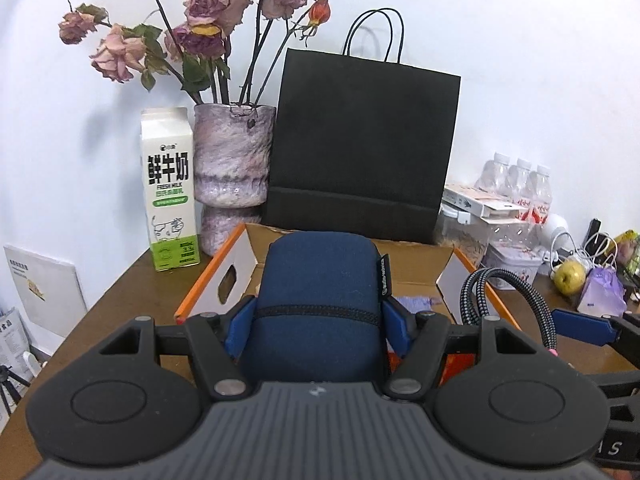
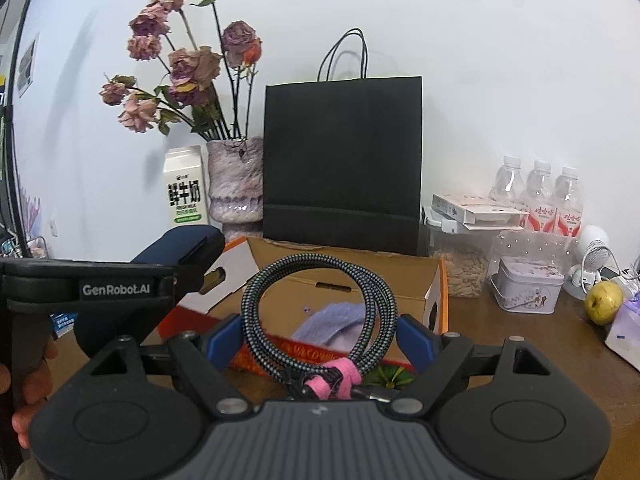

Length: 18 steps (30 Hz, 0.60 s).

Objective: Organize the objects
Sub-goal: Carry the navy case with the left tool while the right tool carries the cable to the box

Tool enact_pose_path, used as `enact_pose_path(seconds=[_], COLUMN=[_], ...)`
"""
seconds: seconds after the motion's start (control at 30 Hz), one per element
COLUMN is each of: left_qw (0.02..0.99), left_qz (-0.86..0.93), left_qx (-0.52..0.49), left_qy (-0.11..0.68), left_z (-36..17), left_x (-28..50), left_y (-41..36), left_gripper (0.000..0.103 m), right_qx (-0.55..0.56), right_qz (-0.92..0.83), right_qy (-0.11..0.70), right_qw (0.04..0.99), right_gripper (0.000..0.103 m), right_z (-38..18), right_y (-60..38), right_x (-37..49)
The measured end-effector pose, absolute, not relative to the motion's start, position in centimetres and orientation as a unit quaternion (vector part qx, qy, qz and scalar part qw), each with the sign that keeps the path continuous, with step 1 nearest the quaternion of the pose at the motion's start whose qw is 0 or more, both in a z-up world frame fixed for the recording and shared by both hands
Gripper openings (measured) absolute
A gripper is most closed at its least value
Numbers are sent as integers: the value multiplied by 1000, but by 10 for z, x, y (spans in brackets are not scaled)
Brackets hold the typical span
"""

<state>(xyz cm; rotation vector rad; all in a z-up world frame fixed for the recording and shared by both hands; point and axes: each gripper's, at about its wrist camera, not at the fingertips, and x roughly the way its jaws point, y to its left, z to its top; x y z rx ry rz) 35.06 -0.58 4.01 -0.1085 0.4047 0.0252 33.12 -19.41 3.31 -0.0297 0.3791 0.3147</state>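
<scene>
While both loads hang above the box [image 2: 352, 268], my left gripper [image 1: 316, 320] clamps the soft pouch [image 1: 318, 300] across its zipped middle, and my right gripper [image 2: 320, 340] pinches the light, springy cable [image 2: 316, 312] coil by its sides.

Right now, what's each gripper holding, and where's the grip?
Left gripper: navy zip pouch, clamped across its sides near the zipper. Right gripper: coiled braided cable, pinched across the coil's sides above the pink tie.
</scene>
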Motion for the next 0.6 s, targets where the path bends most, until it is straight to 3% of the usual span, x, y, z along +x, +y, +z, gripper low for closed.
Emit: enact_pose_path(seconds=[0.6], left_qw=[977], left_qz=[5], left_qx=[-60], left_qy=[206], left_z=[35], left_x=[421], left_y=[3], left_gripper=[67], right_qx=[-20], right_qz=[164], right_qy=[194], right_qw=[967], right_gripper=[82], right_z=[36], right_y=[-188], right_x=[404])
